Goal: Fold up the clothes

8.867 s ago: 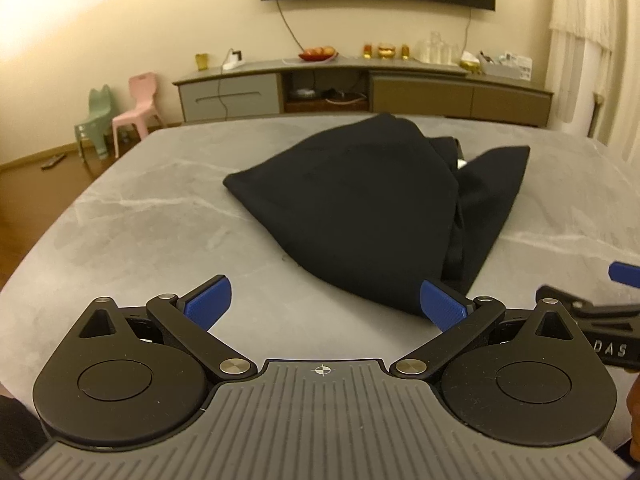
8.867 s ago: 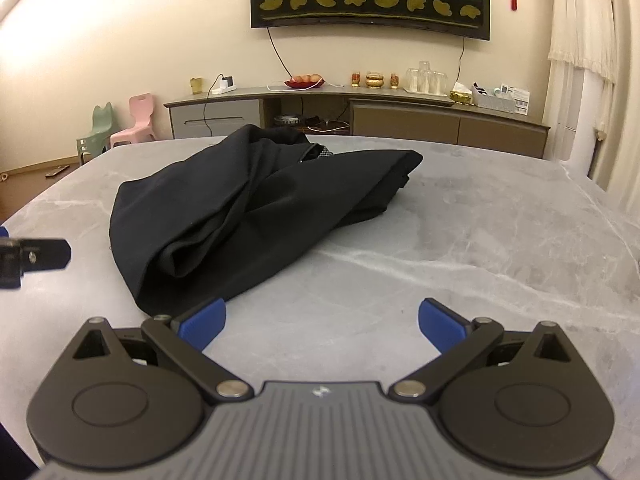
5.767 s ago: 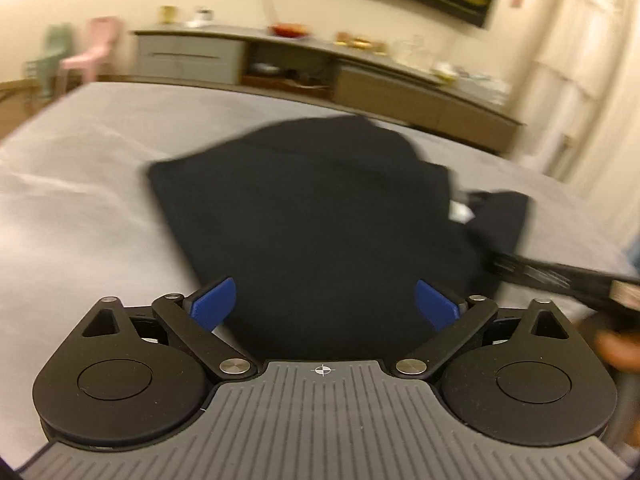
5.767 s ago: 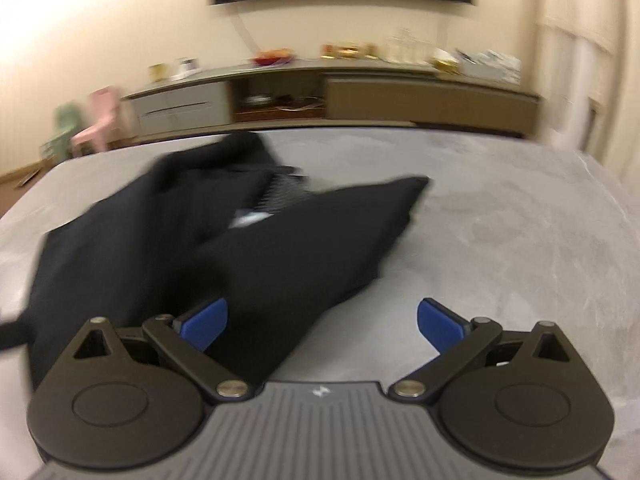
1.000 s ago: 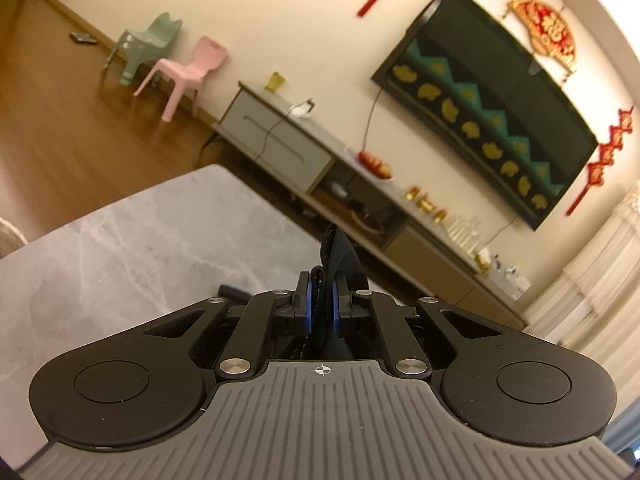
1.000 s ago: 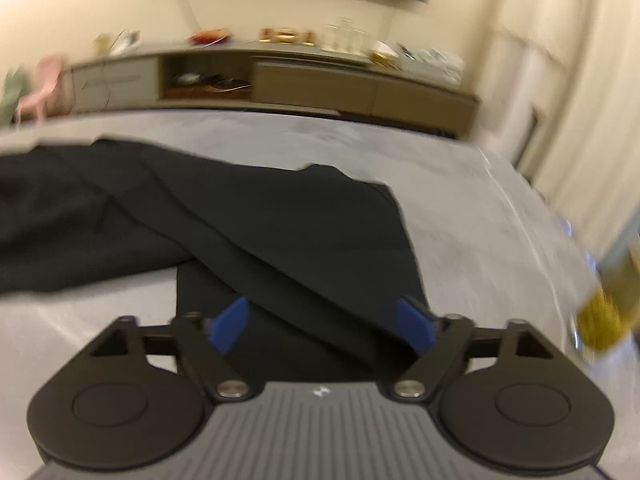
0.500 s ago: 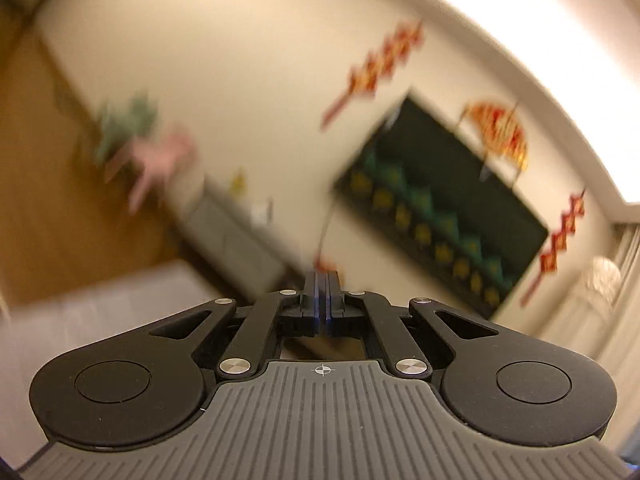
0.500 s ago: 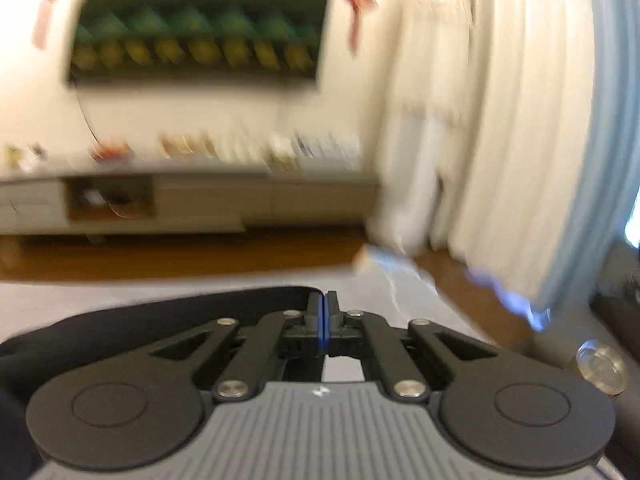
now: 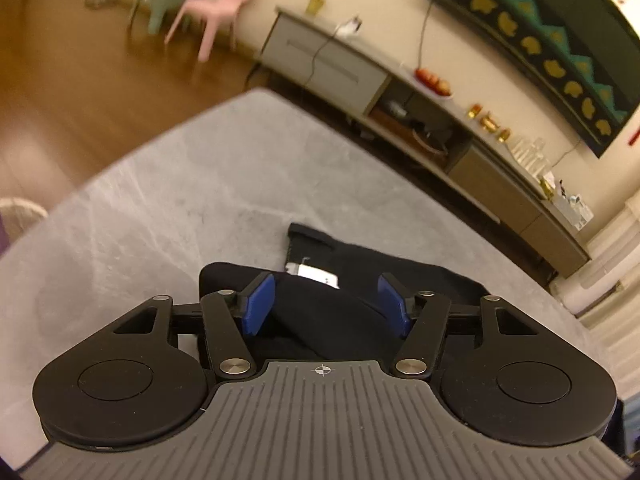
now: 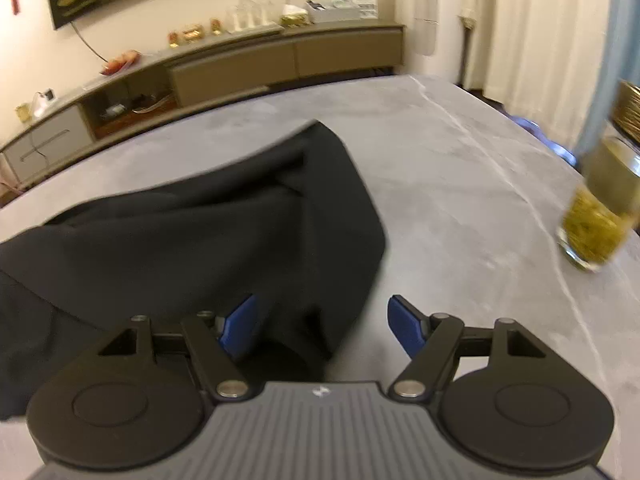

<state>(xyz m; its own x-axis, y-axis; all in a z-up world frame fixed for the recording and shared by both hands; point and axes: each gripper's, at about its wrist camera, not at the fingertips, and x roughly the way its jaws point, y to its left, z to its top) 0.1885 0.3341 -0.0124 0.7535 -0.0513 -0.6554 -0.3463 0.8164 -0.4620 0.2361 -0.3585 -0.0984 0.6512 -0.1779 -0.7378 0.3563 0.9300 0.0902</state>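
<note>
Warm, yellowish indoor light filled both views. Motion blur smeared the chairs (image 9: 200, 12) at upper left of the left view and the glass (image 10: 596, 220) at right of the right view. Fisheye distortion bent the cabinet (image 10: 240, 64) and walls near the edges. The black cloth (image 10: 200, 232) showed little detail.

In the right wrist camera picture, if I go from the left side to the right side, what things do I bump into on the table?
Black garment → bare grey table → glass of yellow-green stuff, near the right edge.
</note>
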